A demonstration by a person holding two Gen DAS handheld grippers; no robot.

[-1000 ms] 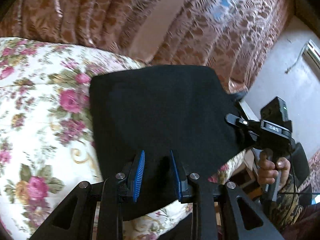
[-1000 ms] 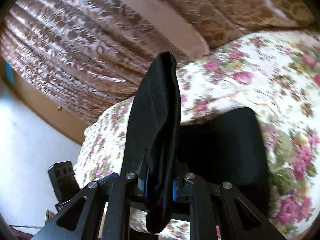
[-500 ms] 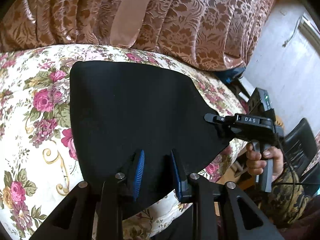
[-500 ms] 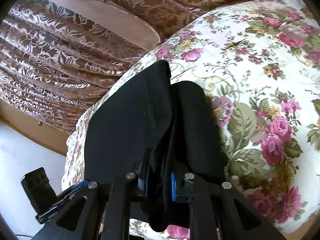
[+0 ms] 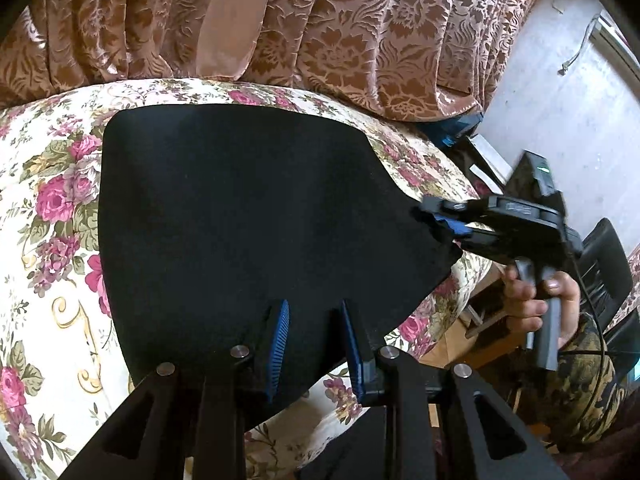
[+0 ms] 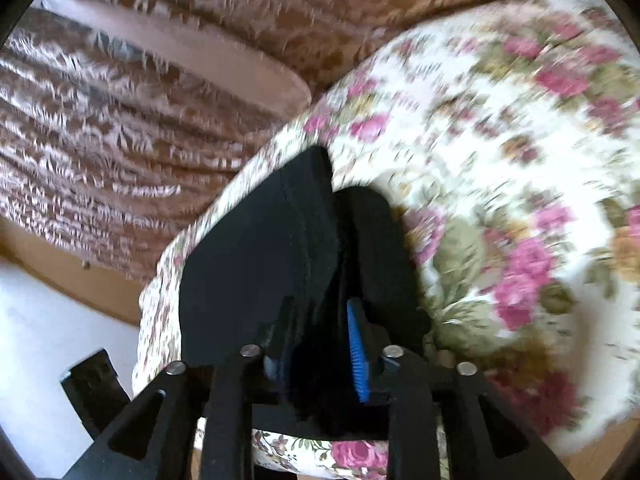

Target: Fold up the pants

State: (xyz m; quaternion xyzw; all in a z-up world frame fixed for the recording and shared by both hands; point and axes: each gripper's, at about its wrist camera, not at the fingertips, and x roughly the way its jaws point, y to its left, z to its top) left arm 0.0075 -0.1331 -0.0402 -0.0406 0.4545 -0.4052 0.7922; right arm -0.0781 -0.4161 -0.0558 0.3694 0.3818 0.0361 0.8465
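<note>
Black pants (image 5: 248, 216) spread flat on floral bedspread (image 5: 52, 208), nearly featureless, seams and waistband lost in darkness. Near hem between blue pads of left gripper (image 5: 314, 344), jaws parted with a clear gap, gripping nothing. Right corner of cloth bunched at right gripper (image 5: 448, 226); from its own blurred view (image 6: 320, 344), jaws partly apart, left pad buried in fabric, grip impossible to tell. Behind, brown patterned curtain (image 5: 360, 40).
</note>
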